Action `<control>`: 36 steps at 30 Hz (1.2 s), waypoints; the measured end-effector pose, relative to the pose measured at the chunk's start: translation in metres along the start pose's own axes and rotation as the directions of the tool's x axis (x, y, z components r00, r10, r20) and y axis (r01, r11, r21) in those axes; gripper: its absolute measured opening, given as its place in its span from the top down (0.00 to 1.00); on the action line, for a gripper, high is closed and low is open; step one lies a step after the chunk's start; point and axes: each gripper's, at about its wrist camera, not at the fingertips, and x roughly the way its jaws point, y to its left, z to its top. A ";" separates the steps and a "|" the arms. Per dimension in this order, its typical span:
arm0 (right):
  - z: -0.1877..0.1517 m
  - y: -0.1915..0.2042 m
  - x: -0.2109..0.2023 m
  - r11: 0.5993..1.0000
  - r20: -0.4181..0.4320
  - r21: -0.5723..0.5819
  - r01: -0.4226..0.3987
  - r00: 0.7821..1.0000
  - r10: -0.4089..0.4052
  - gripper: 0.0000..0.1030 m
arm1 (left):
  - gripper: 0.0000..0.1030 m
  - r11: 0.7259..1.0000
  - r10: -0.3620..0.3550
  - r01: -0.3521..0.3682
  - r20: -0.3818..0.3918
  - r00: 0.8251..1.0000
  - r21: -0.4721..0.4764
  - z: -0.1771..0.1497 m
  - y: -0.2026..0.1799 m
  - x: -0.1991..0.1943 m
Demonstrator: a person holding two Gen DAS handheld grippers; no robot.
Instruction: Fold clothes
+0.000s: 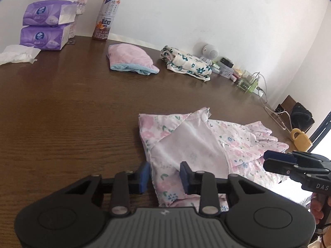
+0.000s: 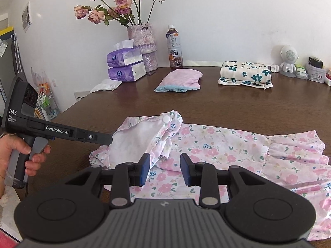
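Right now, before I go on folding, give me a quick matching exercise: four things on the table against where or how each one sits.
Things:
1. pink floral garment
2. blue-flowered cloth
3. tea bottle
4. tissue packs

States:
A. stacked, one on the other
B. upright at the wall
C. folded, far right
D. spread out, one corner turned over

Pairs: 1-D, 2-C, 3-B, 4-A
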 end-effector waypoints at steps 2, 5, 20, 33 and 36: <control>-0.002 -0.005 -0.001 1.000 0.000 -0.005 -0.002 1.000 0.002 0.69 | 0.76 0.999 0.038 -0.038 0.009 0.999 0.000 -0.005 -0.006 -0.002; -0.006 -0.014 -0.003 1.000 -0.007 -0.010 0.006 1.000 -0.006 0.69 | 0.75 0.997 0.071 -0.071 0.032 0.997 -0.029 -0.012 -0.010 -0.005; -0.033 -0.091 -0.029 0.992 -0.009 0.070 0.109 0.994 -0.108 0.69 | 0.98 0.966 0.254 -0.257 0.083 0.964 0.029 -0.013 -0.041 0.008; -0.036 -0.144 -0.048 0.994 -0.023 0.097 0.040 0.999 -0.038 0.69 | 0.99 0.761 0.463 -0.517 0.232 0.856 0.391 0.007 -0.109 0.016; -0.034 -0.151 -0.048 0.996 -0.021 0.085 0.000 1.000 0.002 0.69 | 0.99 0.655 0.510 -0.577 0.278 0.814 0.487 0.006 -0.134 0.025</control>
